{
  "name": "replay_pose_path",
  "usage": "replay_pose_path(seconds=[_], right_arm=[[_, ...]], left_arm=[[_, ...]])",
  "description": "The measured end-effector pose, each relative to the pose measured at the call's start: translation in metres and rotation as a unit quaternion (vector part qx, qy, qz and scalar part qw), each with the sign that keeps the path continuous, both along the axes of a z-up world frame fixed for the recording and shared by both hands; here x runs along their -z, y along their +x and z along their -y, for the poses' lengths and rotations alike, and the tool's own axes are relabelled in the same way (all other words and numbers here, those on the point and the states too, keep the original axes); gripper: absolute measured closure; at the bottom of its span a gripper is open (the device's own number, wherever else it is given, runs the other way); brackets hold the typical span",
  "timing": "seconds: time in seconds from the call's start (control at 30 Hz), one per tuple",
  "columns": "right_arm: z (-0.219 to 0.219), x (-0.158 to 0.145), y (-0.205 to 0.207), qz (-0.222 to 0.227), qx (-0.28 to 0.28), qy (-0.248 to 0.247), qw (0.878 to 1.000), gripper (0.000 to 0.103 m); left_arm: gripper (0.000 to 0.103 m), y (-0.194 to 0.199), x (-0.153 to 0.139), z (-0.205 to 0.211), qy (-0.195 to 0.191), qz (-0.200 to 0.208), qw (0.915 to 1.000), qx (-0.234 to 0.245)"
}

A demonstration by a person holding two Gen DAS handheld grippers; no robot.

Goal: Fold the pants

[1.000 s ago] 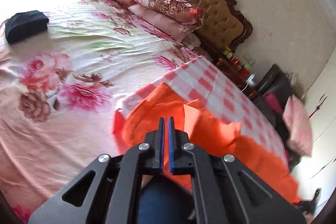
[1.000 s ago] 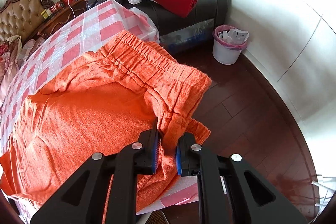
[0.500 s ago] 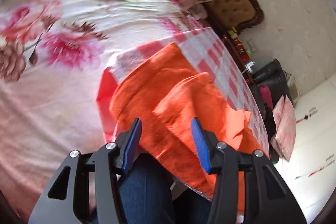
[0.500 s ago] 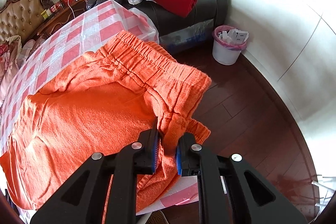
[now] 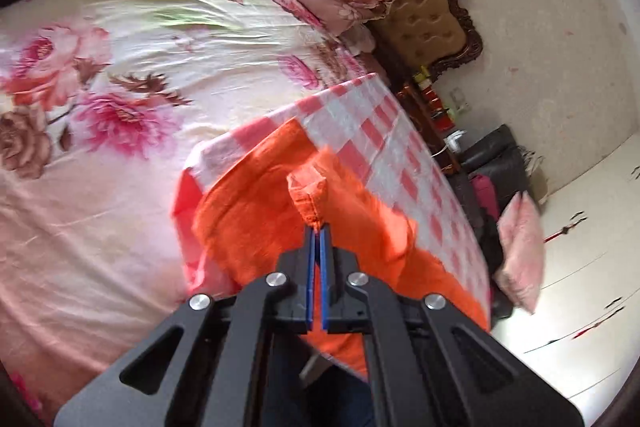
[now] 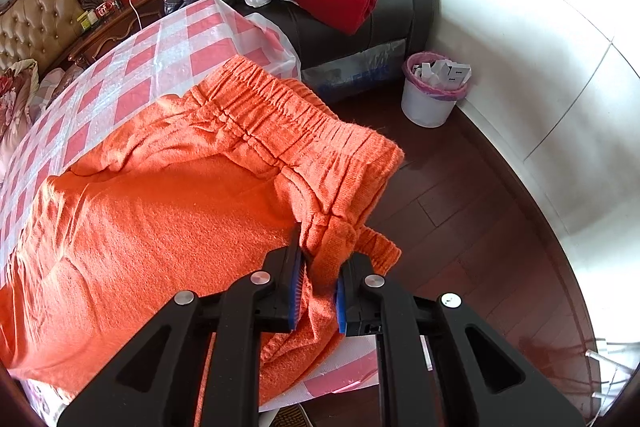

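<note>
Left gripper (image 5: 319, 227) newly clamped on pants (image 5: 256, 203)

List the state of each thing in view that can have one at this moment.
Left tongs: shut on a pinched-up fold of the pants.
Right tongs: shut on the pants' waistband corner.
Pants: spread flat on the checked cloth, not yet folded over.
Waste bin: upright, full of paper.
</note>
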State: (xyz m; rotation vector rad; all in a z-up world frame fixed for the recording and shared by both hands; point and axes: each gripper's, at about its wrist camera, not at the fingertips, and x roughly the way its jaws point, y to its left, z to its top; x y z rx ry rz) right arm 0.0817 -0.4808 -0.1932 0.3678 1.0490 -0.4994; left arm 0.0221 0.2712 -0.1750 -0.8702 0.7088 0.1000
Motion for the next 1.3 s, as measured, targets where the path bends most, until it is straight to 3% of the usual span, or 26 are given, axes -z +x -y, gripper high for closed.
replay_pose_path(seconds=[0.07, 0.17, 0.27, 0.33, 0.43, 0.5, 0.6, 0.77, 0.83, 0.87, 0.9, 1.0, 1.17, 1.23, 1.3], right_arm=[[-0.001, 0.001, 0.0, 0.0, 0.001, -0.001, 1.0, 0.093], [-0.003, 0.001, 0.001, -0.003, -0.002, -0.007, 1.0, 0.092], [-0.002, 0.001, 0.001, -0.004, -0.006, -0.004, 1.0, 0.092], [-0.002, 0.0, 0.001, -0.006, -0.006, -0.007, 1.0, 0.092], [-0.006, -0.001, 0.002, -0.011, -0.007, -0.021, 1.0, 0.092], [-0.009, -0.001, 0.002, -0.013, -0.01, -0.029, 0.999, 0.092], [-0.008, -0.001, 0.002, -0.015, -0.012, -0.028, 0.999, 0.092], [-0.01, -0.002, 0.004, -0.022, -0.013, -0.037, 0.999, 0.092], [-0.012, -0.002, 0.005, -0.025, -0.015, -0.044, 0.999, 0.092], [-0.012, -0.002, 0.005, -0.026, -0.015, -0.046, 0.998, 0.092], [-0.014, -0.002, 0.006, -0.028, -0.016, -0.05, 0.998, 0.092], [-0.016, -0.004, 0.009, -0.032, -0.018, -0.055, 0.998, 0.092], [-0.03, -0.033, 0.007, -0.002, -0.04, -0.058, 0.998, 0.092], [-0.037, -0.04, 0.01, 0.003, -0.052, -0.057, 0.997, 0.093], [-0.039, -0.033, 0.014, -0.011, -0.055, -0.058, 0.997, 0.092]], left_arm=[[0.1, -0.007, 0.02, 0.009, 0.023, -0.032, 0.9992, -0.001], [0.094, -0.005, 0.054, 0.007, 0.011, -0.075, 0.9971, 0.006], [0.075, -0.005, 0.027, 0.0, 0.079, -0.028, 0.9964, -0.01], [0.055, 0.013, 0.008, -0.002, 0.116, 0.02, 0.9926, 0.033], [0.058, 0.053, 0.001, 0.001, 0.191, 0.024, 0.9778, 0.083], [0.063, 0.077, 0.006, 0.003, 0.214, 0.018, 0.9693, 0.119], [0.067, 0.109, 0.013, 0.007, 0.239, 0.005, 0.9565, 0.167], [0.083, 0.14, 0.03, 0.008, 0.262, -0.03, 0.9423, 0.206], [0.087, 0.145, 0.031, 0.013, 0.289, -0.036, 0.9325, 0.213], [0.089, 0.147, 0.03, 0.011, 0.289, -0.04, 0.9323, 0.214], [0.1, 0.148, 0.031, 0.009, 0.286, -0.043, 0.9335, 0.212], [0.101, 0.147, 0.027, 0.002, 0.273, -0.042, 0.937, 0.214], [0.101, 0.132, -0.008, -0.014, 0.273, -0.013, 0.9448, 0.181], [0.101, 0.135, -0.007, -0.015, 0.276, -0.027, 0.9436, 0.181], [0.101, 0.144, 0.008, -0.014, 0.292, -0.057, 0.9361, 0.188]])
